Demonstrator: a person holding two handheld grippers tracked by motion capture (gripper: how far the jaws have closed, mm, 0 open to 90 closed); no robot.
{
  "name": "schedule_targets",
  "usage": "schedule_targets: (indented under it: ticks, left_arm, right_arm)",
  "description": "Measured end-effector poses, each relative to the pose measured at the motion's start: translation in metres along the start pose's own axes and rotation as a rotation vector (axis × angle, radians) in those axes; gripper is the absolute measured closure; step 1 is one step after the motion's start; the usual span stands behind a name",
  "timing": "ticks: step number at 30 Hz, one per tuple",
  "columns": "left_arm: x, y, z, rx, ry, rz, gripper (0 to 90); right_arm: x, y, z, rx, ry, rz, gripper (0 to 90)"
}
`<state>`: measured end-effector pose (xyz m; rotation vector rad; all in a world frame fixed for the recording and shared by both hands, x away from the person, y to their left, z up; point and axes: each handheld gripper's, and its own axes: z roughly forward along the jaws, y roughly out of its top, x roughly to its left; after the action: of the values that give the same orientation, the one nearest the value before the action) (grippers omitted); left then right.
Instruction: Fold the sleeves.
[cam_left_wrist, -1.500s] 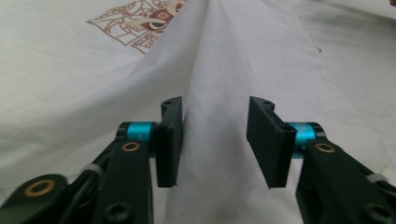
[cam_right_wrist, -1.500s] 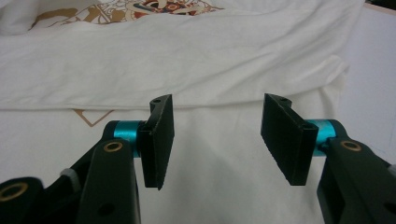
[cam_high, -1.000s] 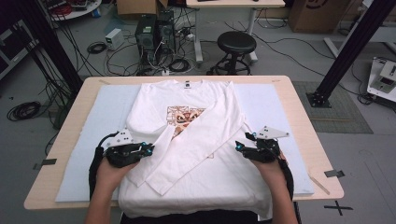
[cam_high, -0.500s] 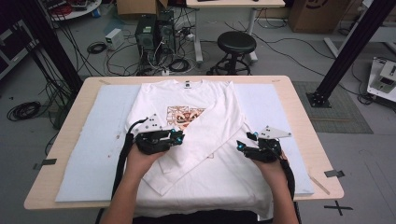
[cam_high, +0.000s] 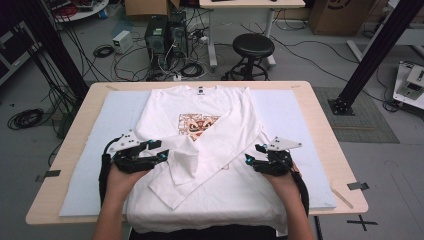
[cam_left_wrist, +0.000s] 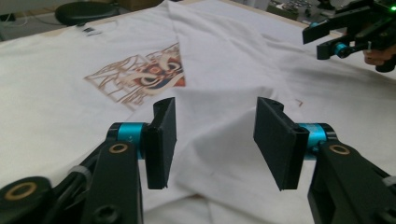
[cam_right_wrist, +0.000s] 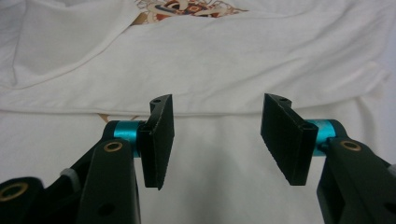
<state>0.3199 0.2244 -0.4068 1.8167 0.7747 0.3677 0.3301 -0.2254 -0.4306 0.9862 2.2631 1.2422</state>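
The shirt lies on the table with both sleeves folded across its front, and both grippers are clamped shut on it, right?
Not quite. Both grippers are open: the left gripper and right gripper views show their jaws apart, holding nothing. The shirt does lie on the table with sleeves folded across.

- Left tongs (cam_high: 159, 150), held in the person's left hand (cam_high: 122, 177), point right with jaws spread wide.
- Right tongs (cam_high: 251, 159) point left, jaws spread apart.
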Motion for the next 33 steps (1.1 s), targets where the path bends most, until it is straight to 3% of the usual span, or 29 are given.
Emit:
schedule_targets:
  ticks: [4,7,10,15,21,28,31,33]
  left_arm:
    - [0.007,-0.004,-0.011,0.006,0.006,0.005,43.7]
    - [0.01,-0.005,-0.017,-0.006,0.0,-0.001,42.7]
    - [0.013,-0.005,-0.022,-0.013,-0.004,0.0,39.9]
    - [0.019,-0.006,-0.03,-0.026,0.005,-0.015,37.2]
    - [0.022,-0.008,-0.033,-0.029,0.007,-0.022,34.5]
    - [0.023,-0.009,-0.032,-0.018,0.007,-0.028,32.4]
    - [0.022,-0.009,-0.029,-0.011,0.003,-0.027,32.4]
    - [0.02,-0.009,-0.027,-0.004,0.003,-0.023,32.3]
  right_arm:
    - [0.006,0.003,0.006,0.002,0.019,-0.004,44.9]
    - [0.009,0.003,0.008,-0.034,0.069,0.018,43.3]
    - [0.016,0.005,0.012,-0.03,0.079,0.005,42.0]
    - [0.031,0.013,0.023,-0.024,0.16,0.022,41.9]
    - [0.061,0.035,0.044,-0.005,0.236,-0.044,42.2]
    - [0.093,0.045,0.074,0.079,0.305,-0.122,42.6]
    - [0.103,0.046,0.086,0.119,0.322,-0.149,47.8]
    - [0.112,0.045,0.095,0.173,0.319,-0.192,58.3]
